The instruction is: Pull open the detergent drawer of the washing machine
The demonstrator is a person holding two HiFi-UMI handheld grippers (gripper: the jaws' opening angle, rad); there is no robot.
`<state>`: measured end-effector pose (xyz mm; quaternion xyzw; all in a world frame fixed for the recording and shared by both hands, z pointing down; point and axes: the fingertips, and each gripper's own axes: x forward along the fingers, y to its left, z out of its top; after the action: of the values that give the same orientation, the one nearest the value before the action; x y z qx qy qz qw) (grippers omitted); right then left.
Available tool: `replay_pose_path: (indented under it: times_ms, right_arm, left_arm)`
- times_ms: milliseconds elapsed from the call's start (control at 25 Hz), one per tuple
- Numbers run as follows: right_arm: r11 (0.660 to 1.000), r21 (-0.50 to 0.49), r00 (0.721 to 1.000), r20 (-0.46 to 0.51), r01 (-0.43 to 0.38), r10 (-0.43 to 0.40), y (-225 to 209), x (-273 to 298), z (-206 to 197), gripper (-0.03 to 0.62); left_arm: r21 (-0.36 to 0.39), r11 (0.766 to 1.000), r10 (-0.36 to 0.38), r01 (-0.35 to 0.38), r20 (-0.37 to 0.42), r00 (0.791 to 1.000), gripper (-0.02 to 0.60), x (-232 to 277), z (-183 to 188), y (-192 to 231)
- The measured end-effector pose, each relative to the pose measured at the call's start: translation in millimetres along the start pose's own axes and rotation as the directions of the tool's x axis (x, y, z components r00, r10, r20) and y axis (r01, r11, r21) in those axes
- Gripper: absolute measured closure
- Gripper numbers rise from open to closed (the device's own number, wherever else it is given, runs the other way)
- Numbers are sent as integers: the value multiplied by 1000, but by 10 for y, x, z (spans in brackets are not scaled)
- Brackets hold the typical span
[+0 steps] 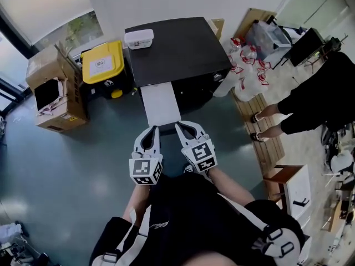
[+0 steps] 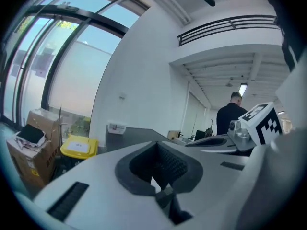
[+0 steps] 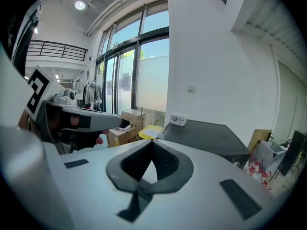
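Left gripper [image 1: 153,131] and right gripper [image 1: 186,128], white plastic, jaws pinched together on nothing.
Black-topped boxy washing machine [image 1: 172,51] lies straight ahead, its long white front panel [image 1: 161,104] pointing at both tips, neither nearer.

I hold the left gripper [image 1: 153,129] and right gripper [image 1: 181,126] side by side, jaws together, tips toward the dark washing machine [image 1: 177,51] at twelve o'clock. A yellow-lidded bin [image 1: 102,62] sits at ten, a cardboard box [image 1: 52,90] at nine, and a person [image 1: 316,93] stands at three
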<state>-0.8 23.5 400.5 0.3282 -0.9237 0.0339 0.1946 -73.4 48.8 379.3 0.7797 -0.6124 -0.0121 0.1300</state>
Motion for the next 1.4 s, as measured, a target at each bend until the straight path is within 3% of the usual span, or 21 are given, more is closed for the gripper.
replay_pose_path:
  times_ms: [160, 360, 560, 880, 1040, 1200, 1400]
  right_arm:
    - [998, 0, 993, 102, 59, -59, -277, -168, 456, 585]
    - [993, 1, 964, 239, 120, -117, -532, -456, 1034, 585]
    - [985, -5, 941, 298, 171, -162, -774, -696, 1372, 585]
    - [978, -28, 926, 330, 206, -185, -858, -793, 1557, 585]
    - [979, -42, 925, 338, 198, -173, -868, -772, 1582, 585]
    - [982, -50, 926, 343, 183, -155, -829, -738, 1595, 585]
    - [982, -62, 926, 350, 176, -144, -818, -720, 1625, 585]
  left_arm:
    - [-3, 999, 51, -50, 91, 995, 560, -1, 481, 23]
    - [56, 997, 33, -45, 195, 980, 560, -14, 1119, -91]
    - [75, 995, 42, -62, 249, 968, 560, -43, 1560, -193]
    - [153, 978, 101, -142, 250, 963, 560, 20, 1604, -206]
    - [139, 980, 103, -140, 244, 964, 560, 28, 1599, -207]
    - [195, 966, 115, -168, 253, 960, 560, 4, 1661, -251]
    - [182, 969, 120, -170, 257, 959, 560, -14, 1698, -261]
